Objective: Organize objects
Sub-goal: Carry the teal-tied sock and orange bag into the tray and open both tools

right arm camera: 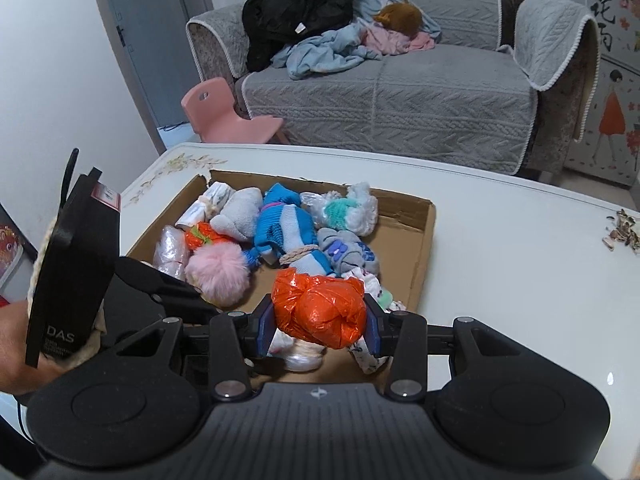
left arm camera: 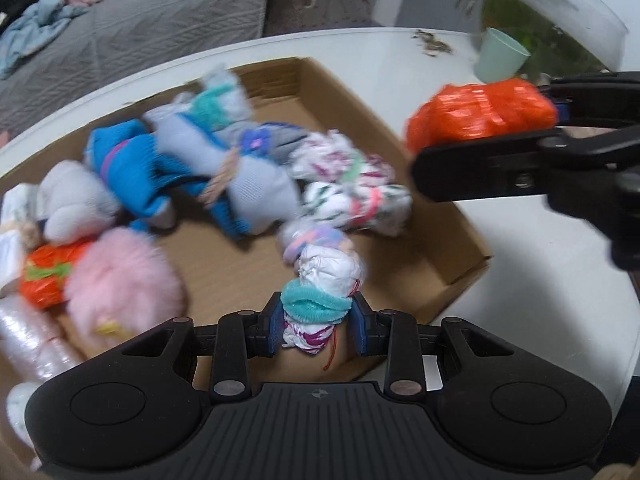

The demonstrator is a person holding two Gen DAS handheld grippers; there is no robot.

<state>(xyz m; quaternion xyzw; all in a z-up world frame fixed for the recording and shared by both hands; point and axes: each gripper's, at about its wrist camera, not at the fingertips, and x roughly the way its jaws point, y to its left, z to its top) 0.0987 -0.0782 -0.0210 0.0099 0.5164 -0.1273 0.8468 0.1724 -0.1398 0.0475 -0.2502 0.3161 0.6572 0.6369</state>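
Observation:
A shallow cardboard box (left arm camera: 452, 248) on the white table holds several tied bundles: blue and grey socks (left arm camera: 132, 168), a pink pompom (left arm camera: 124, 280), floral white rolls (left arm camera: 356, 196). My left gripper (left arm camera: 318, 324) is shut on a white bundle with a teal band (left arm camera: 320, 300), over the box's near edge. My right gripper (right arm camera: 319, 326) is shut on an orange plastic bundle (right arm camera: 320, 308), held over the box's near right corner (right arm camera: 424, 240). The orange bundle also shows in the left wrist view (left arm camera: 480, 114), above the box's right wall.
A mint cup (left arm camera: 500, 56) and a clear tank (left arm camera: 560, 20) stand at the table's far right. Seed husks (right arm camera: 624, 232) lie on the white table (right arm camera: 520, 260). A grey sofa (right arm camera: 400, 88) with clothes and a pink chair (right arm camera: 228, 116) stand beyond.

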